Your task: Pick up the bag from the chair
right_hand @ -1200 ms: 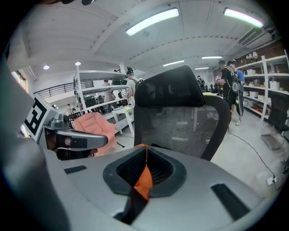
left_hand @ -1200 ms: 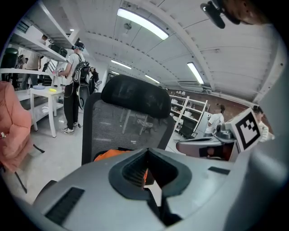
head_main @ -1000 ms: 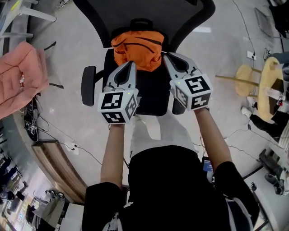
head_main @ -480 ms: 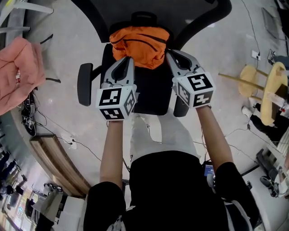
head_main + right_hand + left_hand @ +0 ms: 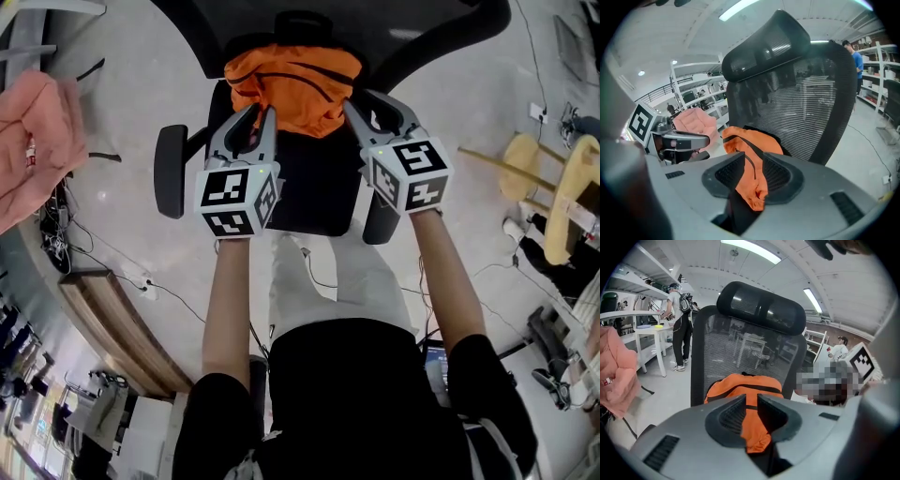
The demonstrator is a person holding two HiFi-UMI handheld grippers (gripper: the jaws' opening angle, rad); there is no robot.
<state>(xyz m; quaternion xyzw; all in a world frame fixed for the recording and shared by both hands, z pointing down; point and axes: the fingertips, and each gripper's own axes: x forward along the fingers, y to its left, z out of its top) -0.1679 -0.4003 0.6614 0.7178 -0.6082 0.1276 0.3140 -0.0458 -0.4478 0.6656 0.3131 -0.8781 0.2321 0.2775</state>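
An orange bag (image 5: 295,86) with black straps lies slumped against the mesh back of a black office chair (image 5: 319,192). My left gripper (image 5: 256,117) is at the bag's front left corner and my right gripper (image 5: 359,101) at its front right corner. Both point down at it. In the left gripper view the bag (image 5: 740,387) shows through the narrow gap of the left gripper (image 5: 751,401). The right gripper view shows the bag (image 5: 754,145) beyond the right gripper (image 5: 753,161). Both pairs of jaws have just been opening, and their pads press on nothing.
The chair's armrests (image 5: 171,183) (image 5: 380,220) stick out on both sides of the seat. A pink padded seat (image 5: 37,141) stands at the left, wooden stools (image 5: 553,178) at the right. Cables run over the floor. A person (image 5: 677,319) stands by a white table far behind.
Both grippers have come down and forward, closer to the bag's front corners. Their jaws, shut before, now stand slightly apart.
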